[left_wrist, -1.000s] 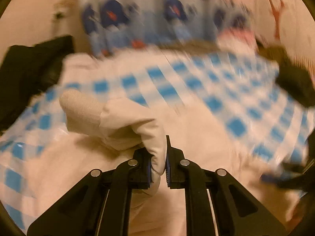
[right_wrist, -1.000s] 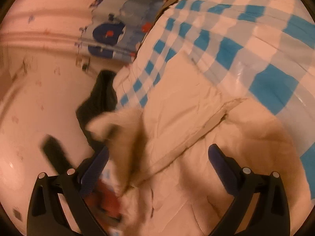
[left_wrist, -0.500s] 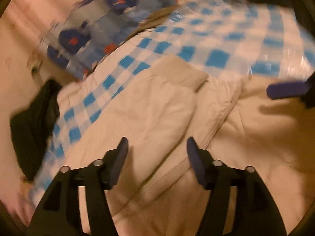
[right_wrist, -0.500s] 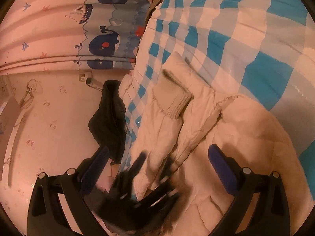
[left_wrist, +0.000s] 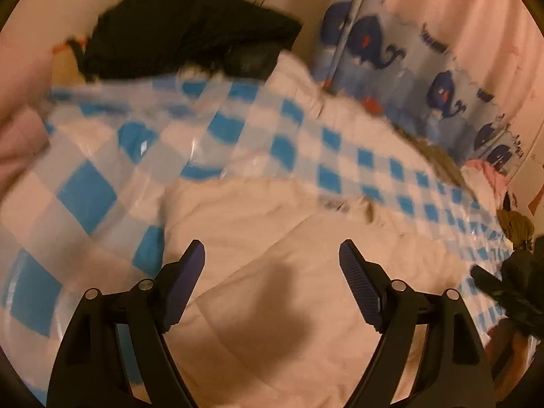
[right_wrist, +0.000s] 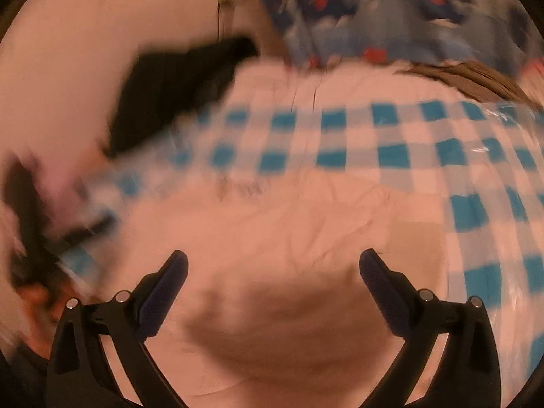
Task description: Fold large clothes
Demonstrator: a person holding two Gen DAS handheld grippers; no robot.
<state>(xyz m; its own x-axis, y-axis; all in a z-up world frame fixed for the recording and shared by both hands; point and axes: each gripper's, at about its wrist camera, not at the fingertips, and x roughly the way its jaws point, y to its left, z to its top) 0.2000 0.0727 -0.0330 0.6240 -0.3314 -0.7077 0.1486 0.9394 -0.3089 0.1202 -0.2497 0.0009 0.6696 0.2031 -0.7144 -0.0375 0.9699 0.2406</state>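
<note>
With the left gripper, its jaws just opened, and the right gripper both spread empty above the cream garment lying on the checked cloth, a hasty regrasp risks pinching that slippery sheet and dragging the fold apart

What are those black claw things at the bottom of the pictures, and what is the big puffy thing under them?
Those claws are grippers, two-finger pinchers that a person holds, one in each hand. Each has a small camera looking along its fingers, so one picture comes from the left gripper and the other from the right gripper. Both are open with nothing pinched between the fingers; the left one's fingers have just been opening. Under them lies a cream padded jacket, the big piece of clothing to be folded. It rests on a blue-and-white checked cover spread over the surface. Beyond the cover's far edge sits a heap of black clothing, and a curtain with whales hangs behind. The right picture is blurry.
</note>
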